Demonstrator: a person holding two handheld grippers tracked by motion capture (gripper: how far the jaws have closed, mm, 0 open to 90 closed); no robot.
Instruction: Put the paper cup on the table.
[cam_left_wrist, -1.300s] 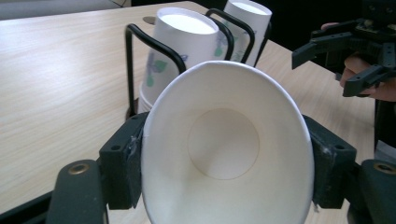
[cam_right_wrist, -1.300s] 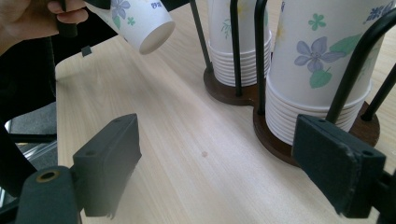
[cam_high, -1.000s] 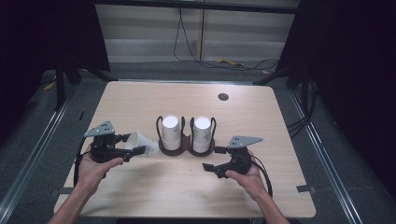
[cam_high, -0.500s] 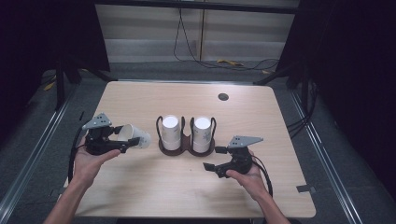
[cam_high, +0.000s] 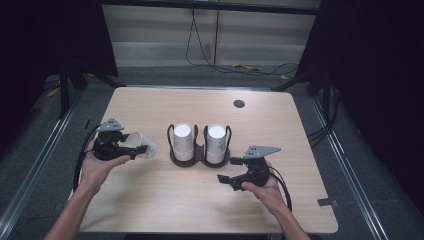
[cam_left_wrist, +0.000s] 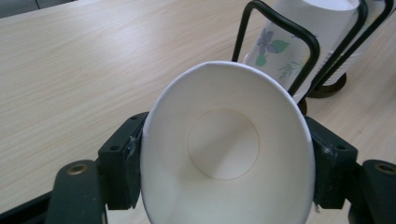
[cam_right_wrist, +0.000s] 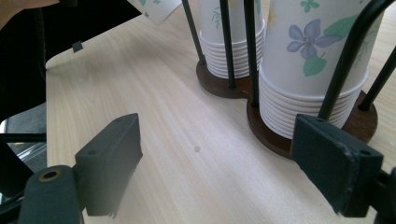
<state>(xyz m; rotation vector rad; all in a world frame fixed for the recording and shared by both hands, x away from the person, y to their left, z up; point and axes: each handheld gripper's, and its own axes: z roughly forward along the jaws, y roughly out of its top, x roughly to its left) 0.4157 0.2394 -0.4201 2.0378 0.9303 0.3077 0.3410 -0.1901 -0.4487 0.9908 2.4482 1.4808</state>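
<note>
A dark wire cup holder (cam_high: 199, 156) stands mid-table with two stacks of upside-down flowered paper cups, one left (cam_high: 183, 142) and one right (cam_high: 216, 144). My left gripper (cam_high: 134, 149) is shut on a single paper cup (cam_high: 142, 144), held tilted off the table left of the holder. In the left gripper view the cup's (cam_left_wrist: 226, 154) open mouth faces the camera, squeezed oval between the jaws, with the holder (cam_left_wrist: 285, 37) behind it. My right gripper (cam_high: 229, 181) stands open near the holder's right front; its view looks at the stacked cup rims (cam_right_wrist: 303, 105) and the wooden base (cam_right_wrist: 280, 135).
The light wooden table (cam_high: 150, 210) has a round dark grommet (cam_high: 239, 104) at the back right. A piece of tape (cam_high: 325, 202) sits at the right front edge. Dark floor, cables and stands surround the table.
My left gripper has lifted the single cup and drawn it left, away from the holder. The right gripper has stayed in place.
</note>
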